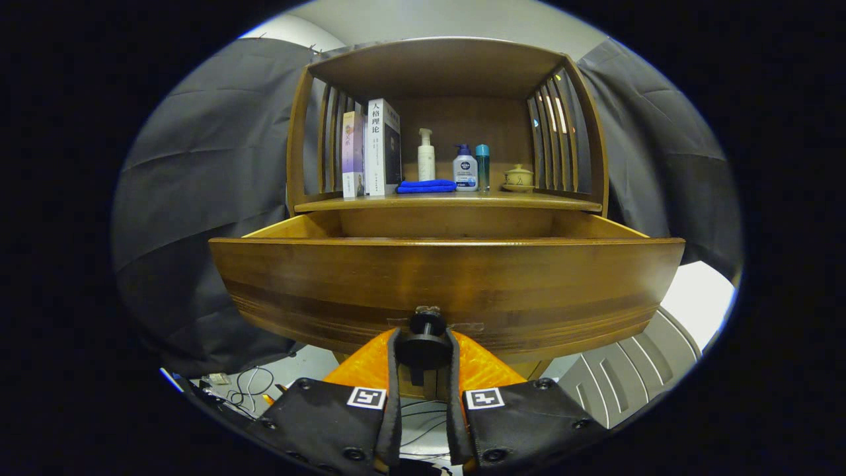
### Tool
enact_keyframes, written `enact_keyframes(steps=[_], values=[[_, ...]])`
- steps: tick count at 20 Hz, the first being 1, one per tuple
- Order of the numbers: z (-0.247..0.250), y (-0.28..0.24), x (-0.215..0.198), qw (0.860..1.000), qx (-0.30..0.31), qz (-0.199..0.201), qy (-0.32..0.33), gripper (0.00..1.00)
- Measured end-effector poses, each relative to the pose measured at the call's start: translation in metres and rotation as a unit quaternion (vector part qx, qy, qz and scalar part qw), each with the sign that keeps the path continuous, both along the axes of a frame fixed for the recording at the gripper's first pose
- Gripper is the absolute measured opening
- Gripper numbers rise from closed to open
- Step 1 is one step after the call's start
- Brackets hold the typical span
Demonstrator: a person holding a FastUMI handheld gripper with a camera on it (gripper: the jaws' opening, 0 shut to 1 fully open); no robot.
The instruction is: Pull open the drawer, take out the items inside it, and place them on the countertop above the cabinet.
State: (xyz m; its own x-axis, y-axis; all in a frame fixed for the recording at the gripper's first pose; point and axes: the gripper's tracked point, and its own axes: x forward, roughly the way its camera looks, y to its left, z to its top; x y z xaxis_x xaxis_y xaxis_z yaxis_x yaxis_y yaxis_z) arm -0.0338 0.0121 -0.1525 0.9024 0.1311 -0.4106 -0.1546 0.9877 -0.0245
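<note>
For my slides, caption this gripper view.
Gripper shut on the knob of the pulled-out wooden drawer, below the countertop with books and bottles.

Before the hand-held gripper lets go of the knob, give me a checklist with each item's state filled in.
1. Hand-held gripper closed on the drawer knob, a finger on each side: ok.
2. Drawer pulled out clear of the cabinet front: ok.
3. Items inside the drawer located: cannot tell, its front panel hides the inside.
4. Free spot on the countertop: ok, bare wood at the front edge, ahead of the blue cloth and bottles.
5. Books standing upright, out of the way: ok.
</note>
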Motion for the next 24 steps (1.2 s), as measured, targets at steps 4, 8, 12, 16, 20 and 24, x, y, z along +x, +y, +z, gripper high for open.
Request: enact_keyframes(steps=[4, 8, 12, 16, 20, 24], values=[[0.001, 0.001, -0.014, 1.000, -0.004, 0.012, -0.005, 0.30], [0.015, 0.001, -0.012, 0.999, 0.006, 0.022, -0.030, 0.47], [0.051, 0.008, -0.008, 0.996, 0.022, 0.054, -0.071, 0.68], [0.088, 0.007, 0.004, 0.993, 0.039, 0.063, -0.093, 0.90], [0.114, -0.004, 0.022, 0.991, 0.011, 0.069, -0.114, 0.96], [0.116, -0.007, 0.052, 0.994, 0.009, 0.070, -0.079, 0.98]])
